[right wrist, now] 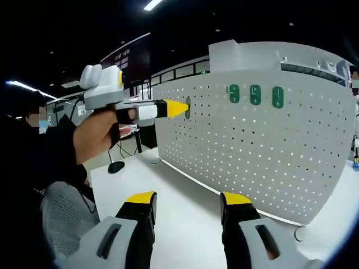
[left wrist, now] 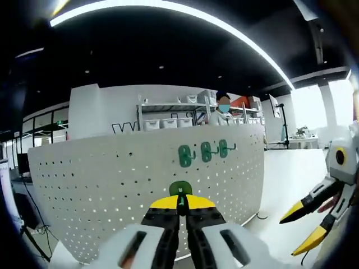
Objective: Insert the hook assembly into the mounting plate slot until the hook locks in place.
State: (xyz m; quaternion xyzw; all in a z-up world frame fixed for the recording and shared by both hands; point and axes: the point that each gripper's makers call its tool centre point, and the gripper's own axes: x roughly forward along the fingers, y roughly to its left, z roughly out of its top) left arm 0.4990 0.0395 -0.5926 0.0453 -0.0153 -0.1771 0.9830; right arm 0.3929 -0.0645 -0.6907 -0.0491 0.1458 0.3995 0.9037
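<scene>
A lab or workshop: white pegboard (left wrist: 146, 179) on a counter (right wrist: 185, 218), shelves of bins (left wrist: 168, 120), strip ceiling lights (left wrist: 168, 8).

We see the left gripper view facing the white pegboard (left wrist: 112, 185) squarely from close by. Our right gripper view stands further back near the table's (right wrist: 185, 218) front edge, looking obliquely at the same pegboard and its three green hooks (right wrist: 255, 94).

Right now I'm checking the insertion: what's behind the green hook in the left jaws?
White pegboard stands directly behind the green hook. The hook's back and its slot are hidden by the left gripper.
</scene>
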